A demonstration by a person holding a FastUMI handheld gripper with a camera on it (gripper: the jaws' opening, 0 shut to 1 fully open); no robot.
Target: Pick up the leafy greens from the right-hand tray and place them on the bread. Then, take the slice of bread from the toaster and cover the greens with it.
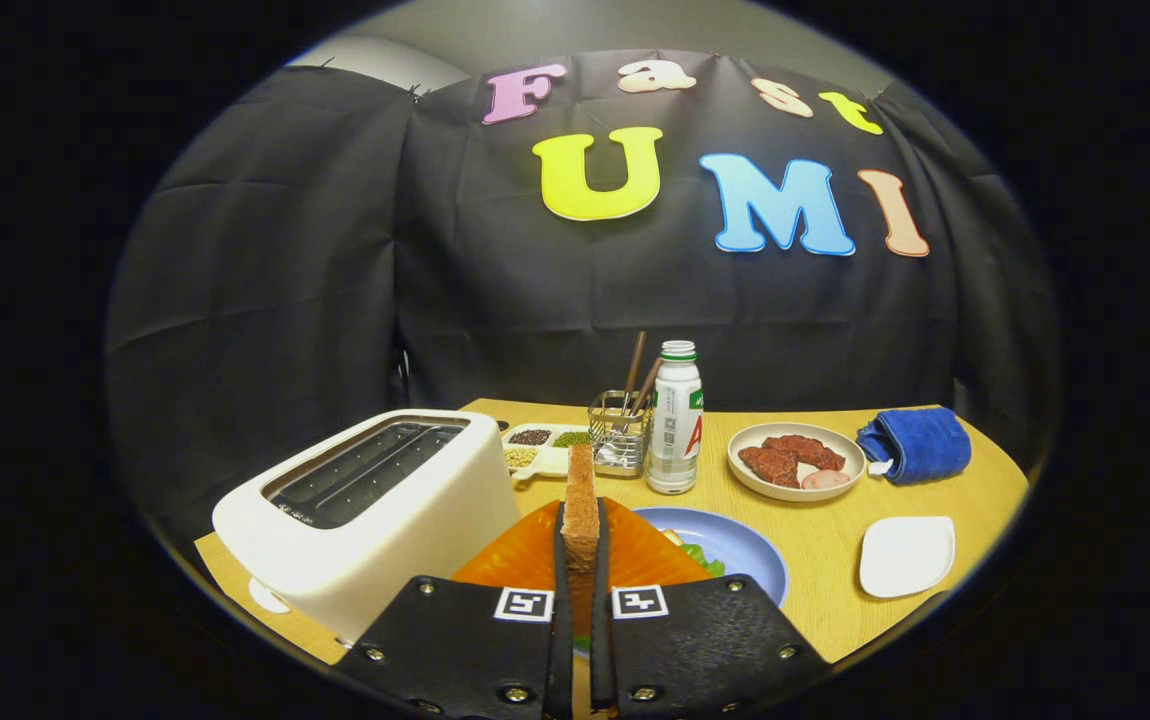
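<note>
The gripper (581,560) is clamped on the bread slice (580,505), held up on edge just right of the toaster (375,510). Greens (700,556) lie on the blue plate (750,550) below. A loose squeeze could let the bread slip and miss them.

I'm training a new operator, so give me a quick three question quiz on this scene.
1. True or false: the gripper is shut on the bread.
2. What lies on the plate beside the bottle: A meat, B beans, C greens?
3. What blue thing lies beyond the white dish?

Key: 1 true. 2 A, meat. 3 the towel.
</note>
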